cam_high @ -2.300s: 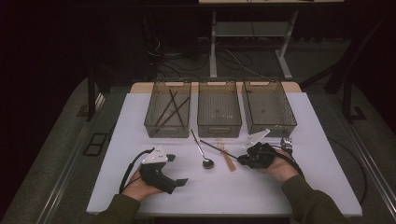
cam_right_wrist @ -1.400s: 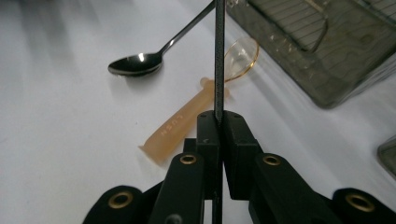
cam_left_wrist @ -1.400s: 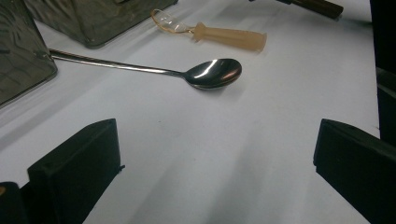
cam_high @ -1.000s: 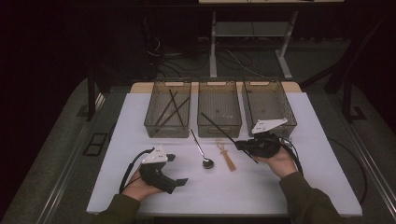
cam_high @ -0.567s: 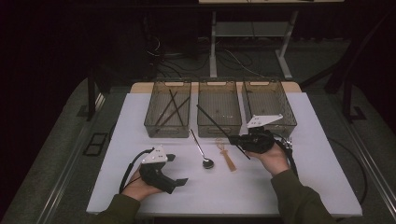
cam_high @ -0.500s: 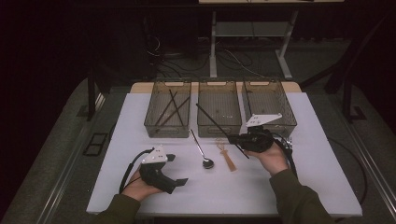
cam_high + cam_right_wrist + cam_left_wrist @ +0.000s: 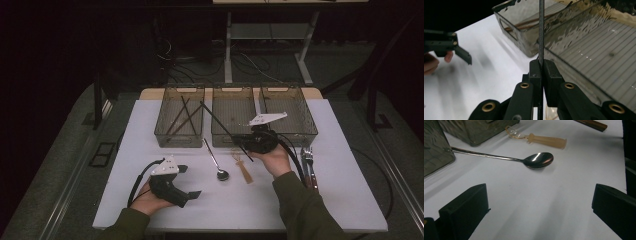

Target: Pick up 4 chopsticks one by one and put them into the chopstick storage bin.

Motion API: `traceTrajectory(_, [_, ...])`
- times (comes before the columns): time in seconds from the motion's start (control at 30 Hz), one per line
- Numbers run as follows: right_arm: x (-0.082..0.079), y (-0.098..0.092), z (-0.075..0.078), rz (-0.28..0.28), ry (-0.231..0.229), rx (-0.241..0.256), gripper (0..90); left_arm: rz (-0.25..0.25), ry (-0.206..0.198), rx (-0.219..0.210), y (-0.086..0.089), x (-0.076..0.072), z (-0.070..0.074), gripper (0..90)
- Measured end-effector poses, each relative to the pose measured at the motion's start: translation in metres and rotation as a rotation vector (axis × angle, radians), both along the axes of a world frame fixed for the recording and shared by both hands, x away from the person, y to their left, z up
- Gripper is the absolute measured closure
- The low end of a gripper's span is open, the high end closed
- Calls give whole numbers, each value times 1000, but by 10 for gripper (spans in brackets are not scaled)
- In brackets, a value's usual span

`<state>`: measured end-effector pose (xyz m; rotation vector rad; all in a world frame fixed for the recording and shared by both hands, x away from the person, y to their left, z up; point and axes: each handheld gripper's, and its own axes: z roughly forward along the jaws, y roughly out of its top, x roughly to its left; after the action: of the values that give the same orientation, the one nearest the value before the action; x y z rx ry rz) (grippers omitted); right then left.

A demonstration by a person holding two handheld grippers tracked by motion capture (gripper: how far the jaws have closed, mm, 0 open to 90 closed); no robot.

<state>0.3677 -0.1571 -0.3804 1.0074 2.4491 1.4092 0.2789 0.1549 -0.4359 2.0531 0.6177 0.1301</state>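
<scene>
Presently right gripper (image 7: 248, 142) clamps a black chopstick (image 7: 222, 127) angled up over the left bin (image 7: 170, 136), likely to join sticks there; left gripper (image 7: 186, 181), jaws apart, rests near the spoon (image 7: 216, 159).

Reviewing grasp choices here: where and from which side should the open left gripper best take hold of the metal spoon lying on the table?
Probably the spoon by its thin handle, mid-length, from above, jaws straddling it. It lies flat with bare table on both sides; the bowl is wide and rounded.
</scene>
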Motion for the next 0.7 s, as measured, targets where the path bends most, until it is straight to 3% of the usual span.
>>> traceTrajectory(0.7, [44,63,29,-65,-16,8,852,-4,-4,-3,0,0,1,0])
